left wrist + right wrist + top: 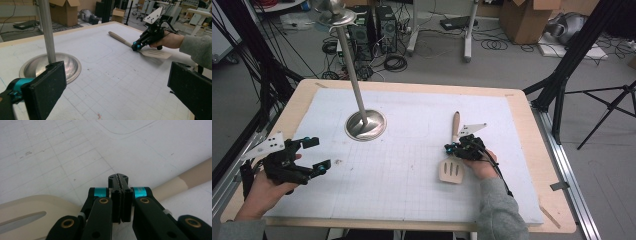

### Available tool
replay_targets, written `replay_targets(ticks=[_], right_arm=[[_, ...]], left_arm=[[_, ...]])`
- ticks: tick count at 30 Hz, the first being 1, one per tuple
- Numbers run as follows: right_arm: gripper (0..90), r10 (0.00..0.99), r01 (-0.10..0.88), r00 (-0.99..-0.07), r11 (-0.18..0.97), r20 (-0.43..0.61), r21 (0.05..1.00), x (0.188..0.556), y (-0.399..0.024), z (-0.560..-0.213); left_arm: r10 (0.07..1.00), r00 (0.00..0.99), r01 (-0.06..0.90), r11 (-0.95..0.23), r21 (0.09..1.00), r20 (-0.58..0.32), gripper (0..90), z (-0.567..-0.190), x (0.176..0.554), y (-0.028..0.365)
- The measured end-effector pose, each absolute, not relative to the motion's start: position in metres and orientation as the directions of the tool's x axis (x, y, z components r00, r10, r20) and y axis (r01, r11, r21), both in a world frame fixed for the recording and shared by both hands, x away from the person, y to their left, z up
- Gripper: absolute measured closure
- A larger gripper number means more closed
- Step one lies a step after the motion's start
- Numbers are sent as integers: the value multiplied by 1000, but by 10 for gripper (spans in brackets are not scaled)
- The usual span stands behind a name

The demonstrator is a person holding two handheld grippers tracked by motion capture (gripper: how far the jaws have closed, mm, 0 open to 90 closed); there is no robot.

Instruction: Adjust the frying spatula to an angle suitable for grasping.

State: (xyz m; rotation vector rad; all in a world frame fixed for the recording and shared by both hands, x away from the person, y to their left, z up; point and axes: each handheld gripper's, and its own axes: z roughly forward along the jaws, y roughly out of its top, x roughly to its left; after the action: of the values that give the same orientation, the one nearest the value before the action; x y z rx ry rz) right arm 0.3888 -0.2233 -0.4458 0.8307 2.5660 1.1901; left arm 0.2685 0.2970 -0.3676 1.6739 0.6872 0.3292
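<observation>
We are working at a pale wooden table point(297, 100) that is carrying a large white gridded mat point(412, 165). Toward the mat's far left, a tall metal pole on a round domed steel base point(366, 125) is standing upright. Our left gripper point(314, 154) is hovering over the mat's near left edge with its jaws gaping wide and nothing between them. Right of centre, a beige slotted spatula with a wooden handle point(452, 167) is lying flat on the mat, blade toward us. Our right gripper point(451, 148) is sitting low over the spatula's neck; its jaws are pressed fully together, and we cannot tell whether they are pinching it.
</observation>
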Motion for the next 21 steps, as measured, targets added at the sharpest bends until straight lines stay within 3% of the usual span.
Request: replay_targets(ticks=[21], right_arm=[[900, 544, 436, -830, 494, 124, 752, 373, -242, -448]], left_arm=[[601, 784, 257, -84, 963, -157, 25, -367, 269, 296]])
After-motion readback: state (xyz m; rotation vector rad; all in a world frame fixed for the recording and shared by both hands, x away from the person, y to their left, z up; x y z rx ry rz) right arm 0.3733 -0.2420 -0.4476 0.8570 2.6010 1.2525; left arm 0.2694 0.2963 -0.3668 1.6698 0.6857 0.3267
